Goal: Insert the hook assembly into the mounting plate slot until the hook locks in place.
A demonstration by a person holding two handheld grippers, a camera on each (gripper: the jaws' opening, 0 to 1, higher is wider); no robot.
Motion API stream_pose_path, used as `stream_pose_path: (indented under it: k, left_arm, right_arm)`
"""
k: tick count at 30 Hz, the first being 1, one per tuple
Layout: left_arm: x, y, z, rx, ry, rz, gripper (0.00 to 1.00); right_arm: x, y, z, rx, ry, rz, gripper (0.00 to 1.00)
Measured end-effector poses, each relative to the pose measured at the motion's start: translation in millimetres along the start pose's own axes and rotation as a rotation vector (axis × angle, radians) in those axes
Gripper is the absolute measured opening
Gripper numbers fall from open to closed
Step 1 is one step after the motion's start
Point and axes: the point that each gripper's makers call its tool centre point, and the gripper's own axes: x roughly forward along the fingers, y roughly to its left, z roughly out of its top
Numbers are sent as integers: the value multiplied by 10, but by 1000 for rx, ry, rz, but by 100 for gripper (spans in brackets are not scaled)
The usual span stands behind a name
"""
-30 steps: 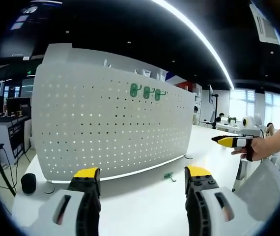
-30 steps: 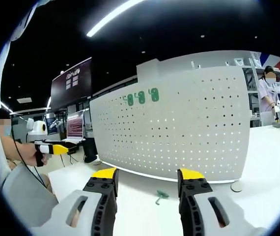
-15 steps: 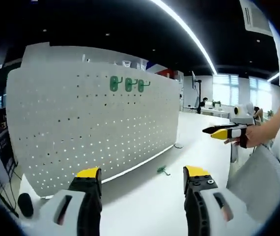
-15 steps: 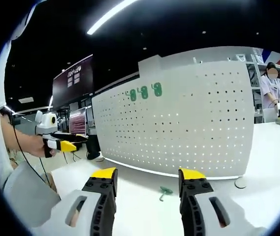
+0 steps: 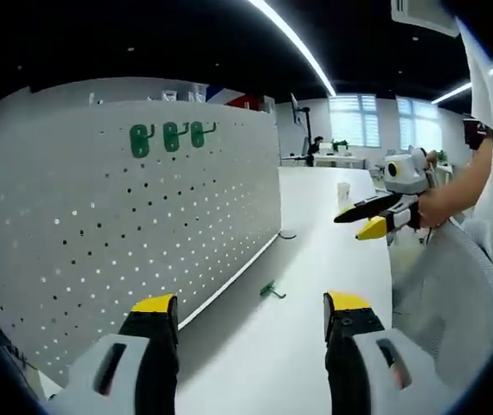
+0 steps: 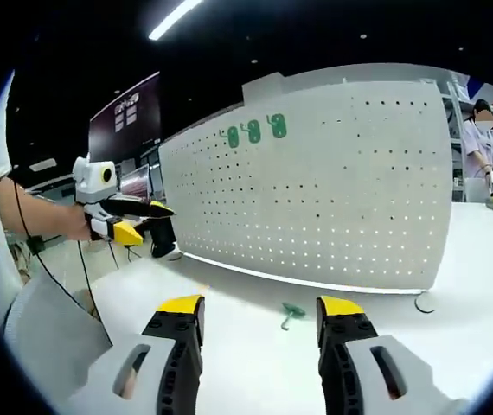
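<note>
Left gripper view, small green hook [image 5: 270, 290] lying on the white tabletop [image 5: 333, 259] just in front of the big white pegboard [image 5: 125, 225], three green hooks [image 5: 167, 137] up high on it, left tool [image 5: 251, 313] jaws apart and holding nothing, right tool [image 6: 259, 316] jaws apart too.

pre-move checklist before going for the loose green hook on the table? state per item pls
1. Loose green hook lying free on the white table, nothing on it: ok.
2. Right tool open and empty, hook seen between its jaws but farther ahead: ok.
3. Left tool open and empty: ok.
4. White pegboard upright with free holes; three green hooks already hung near its top: ok.
5. Hook, pegboard and both tools in view together: ok.
6. Which way the hook's prongs face for insertion: cannot tell, too small.
</note>
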Motion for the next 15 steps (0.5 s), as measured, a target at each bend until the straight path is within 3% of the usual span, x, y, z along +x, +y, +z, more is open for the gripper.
stream_pose_path:
  k: [4,15]
  left_arm:
    - [70,0,17,18,21,-28,70]
    - [259,-41,23,70,87,-104,70]
  right_arm:
    - [6,-18,-101,5,47,-5,51]
    - [-2,-18,-163,21,75,-8,51]
